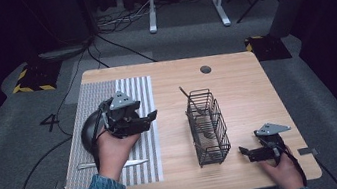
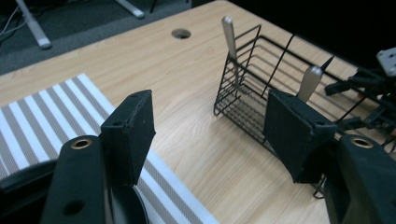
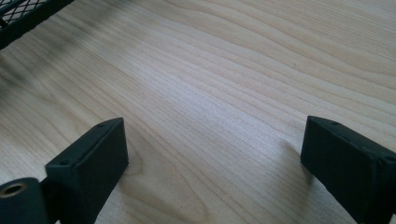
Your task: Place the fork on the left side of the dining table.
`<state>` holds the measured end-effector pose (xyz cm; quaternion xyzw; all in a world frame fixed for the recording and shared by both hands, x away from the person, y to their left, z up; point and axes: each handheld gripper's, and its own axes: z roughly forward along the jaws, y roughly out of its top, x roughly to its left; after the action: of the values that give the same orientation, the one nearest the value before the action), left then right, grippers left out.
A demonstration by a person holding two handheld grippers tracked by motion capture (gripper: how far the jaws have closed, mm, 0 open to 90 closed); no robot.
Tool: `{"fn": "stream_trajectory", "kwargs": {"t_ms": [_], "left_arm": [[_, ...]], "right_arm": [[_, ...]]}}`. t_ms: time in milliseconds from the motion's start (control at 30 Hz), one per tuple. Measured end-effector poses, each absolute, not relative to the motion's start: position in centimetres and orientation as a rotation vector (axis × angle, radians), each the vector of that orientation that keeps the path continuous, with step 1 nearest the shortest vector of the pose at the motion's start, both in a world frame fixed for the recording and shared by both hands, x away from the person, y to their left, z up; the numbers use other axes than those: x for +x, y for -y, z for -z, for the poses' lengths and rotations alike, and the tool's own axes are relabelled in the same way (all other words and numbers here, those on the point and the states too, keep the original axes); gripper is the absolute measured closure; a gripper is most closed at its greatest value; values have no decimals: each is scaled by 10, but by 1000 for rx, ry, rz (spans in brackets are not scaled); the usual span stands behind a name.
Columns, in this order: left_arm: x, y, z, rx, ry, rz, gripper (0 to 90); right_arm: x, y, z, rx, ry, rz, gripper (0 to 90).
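Wire basket holding utensils is standing mid-bench. Left tongs are hovering released over a striped mat, near a knife. Right tongs are resting released on wood just beside the basket.

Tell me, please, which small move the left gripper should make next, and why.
Probably lower the left gripper toward the knife on the striped mat. The gripper is open and holds nothing, the knife lies loose near the hand, and the wire basket already holds two utensils, so the knife likely goes there too.
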<state>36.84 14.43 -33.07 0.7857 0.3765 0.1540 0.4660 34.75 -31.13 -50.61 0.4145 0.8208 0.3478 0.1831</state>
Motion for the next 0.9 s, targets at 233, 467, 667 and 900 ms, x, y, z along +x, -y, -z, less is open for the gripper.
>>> {"fn": "stream_trajectory", "kwargs": {"t_ms": [233,467,667,900], "left_arm": [[378,-144,327,1872,-920,-353,338],[387,-136,323,1863,-883,-456,336],[402,-127,319,1841,-883,-402,382],[417,-107,319,1870,-872,-368,413]], "right_arm": [[347,311,506,1169,-2315,-982,76],[347,311,506,1169,-2315,-982,77],[347,311,506,1169,-2315,-981,76],[347,311,506,1169,-2315,-982,76]]}}
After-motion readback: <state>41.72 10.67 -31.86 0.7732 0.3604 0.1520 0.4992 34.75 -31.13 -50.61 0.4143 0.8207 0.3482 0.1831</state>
